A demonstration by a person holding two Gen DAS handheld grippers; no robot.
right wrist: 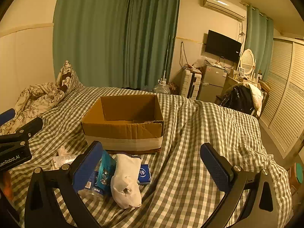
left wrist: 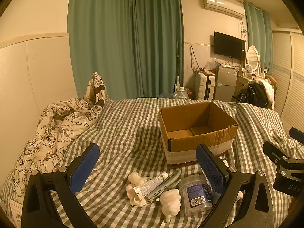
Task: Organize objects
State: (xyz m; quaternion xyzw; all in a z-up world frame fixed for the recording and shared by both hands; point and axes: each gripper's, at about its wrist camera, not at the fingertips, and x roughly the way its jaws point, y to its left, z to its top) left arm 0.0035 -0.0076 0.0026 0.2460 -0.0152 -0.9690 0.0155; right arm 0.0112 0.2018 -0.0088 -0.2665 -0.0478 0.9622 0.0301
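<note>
both grippers' fingers (left wrist: 83, 168) gape apart, tube (left wrist: 151, 184) between the left pair, sock (right wrist: 126, 180) between the right.

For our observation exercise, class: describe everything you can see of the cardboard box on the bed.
The cardboard box is brown corrugated card, open-topped, nothing visible inside. A broad pale tape band wraps its lower walls, and one top corner looks frayed. It sits upright on the checked bedcover, just beyond the small items, touched by neither gripper.

Left gripper (left wrist: 148, 168) and right gripper (right wrist: 152, 166): black angular frames, silver screws at the pivots, textured blue finger pads (right wrist: 213, 166). White "GenRobot.AI" lettering at 9 o'clock.
</note>
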